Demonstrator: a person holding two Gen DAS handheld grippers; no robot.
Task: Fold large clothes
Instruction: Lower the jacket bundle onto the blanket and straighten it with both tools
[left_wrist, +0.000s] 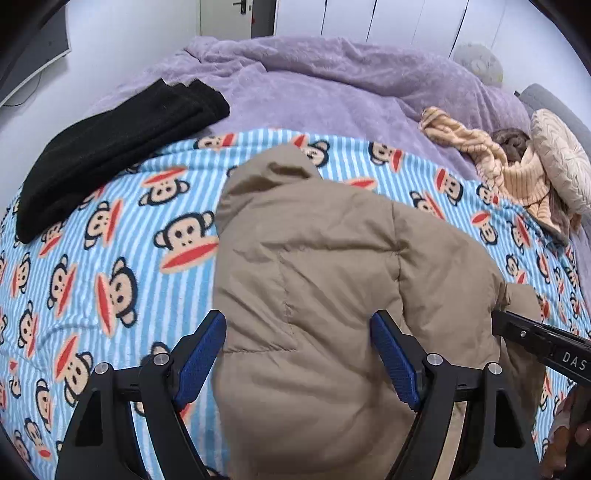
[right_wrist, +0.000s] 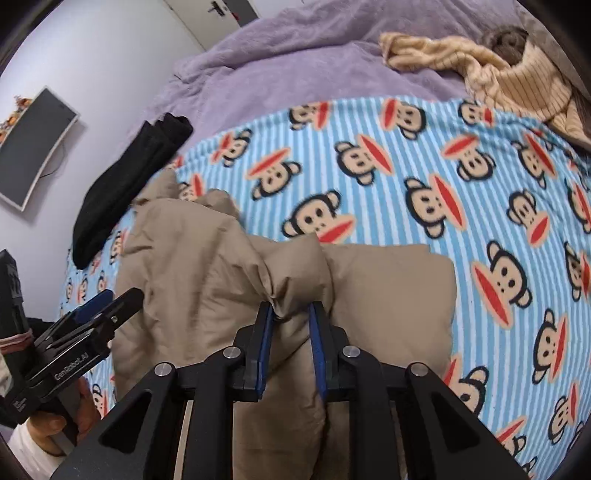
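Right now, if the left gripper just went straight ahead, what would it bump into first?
The tan puffy jacket. The left gripper is open with the jacket lying directly between and ahead of its fingers. Its hood sits further along; the monkey blanket lies off to the side.

Puffy tan hooded jacket (left_wrist: 325, 266), crumpled and partly folded, on the monkey-print striped blanket (left_wrist: 110, 266).

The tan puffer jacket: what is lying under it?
The tan puffer jacket lies on the blue striped monkey-print blanket, which shows around it. Whatever lies directly beneath the jacket is covered.
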